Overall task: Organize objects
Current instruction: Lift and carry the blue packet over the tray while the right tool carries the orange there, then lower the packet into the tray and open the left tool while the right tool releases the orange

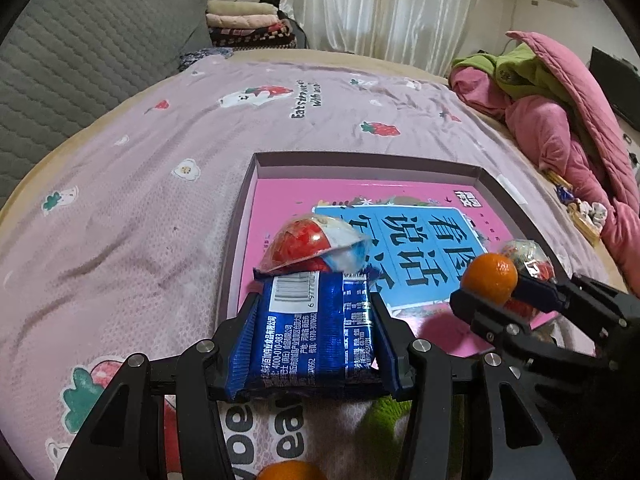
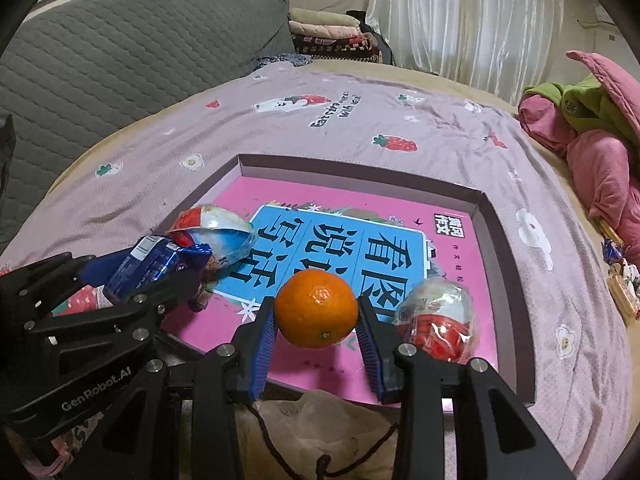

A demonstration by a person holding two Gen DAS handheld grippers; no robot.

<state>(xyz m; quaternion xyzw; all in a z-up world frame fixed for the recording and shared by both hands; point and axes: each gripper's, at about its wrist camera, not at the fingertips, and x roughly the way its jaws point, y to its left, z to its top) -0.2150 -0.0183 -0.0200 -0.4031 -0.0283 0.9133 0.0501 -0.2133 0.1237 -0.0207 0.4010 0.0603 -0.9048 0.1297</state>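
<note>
My left gripper (image 1: pixel 312 300) is shut on a blue snack packet (image 1: pixel 308 328) and holds it over the near left edge of a shallow box lid (image 1: pixel 360 166) with a pink and blue printed floor. My right gripper (image 2: pixel 316 312) is shut on an orange (image 2: pixel 316 308) above the lid's near edge. The packet and left gripper also show at the left of the right wrist view (image 2: pixel 152 268). A clear egg-shaped toy pack (image 1: pixel 316 242) lies in the lid just beyond the packet. A second one (image 2: pixel 440 324) lies in the lid to the right of the orange.
The lid lies on a bed with a pale purple strawberry-print sheet (image 1: pixel 160 200). A pink and green quilt heap (image 1: pixel 560 120) sits at the right. A grey quilted headboard (image 1: pixel 80 60) is at the left. Another orange (image 1: pixel 292 472) lies below my left gripper. Small items (image 2: pixel 620 280) lie at the bed's right edge.
</note>
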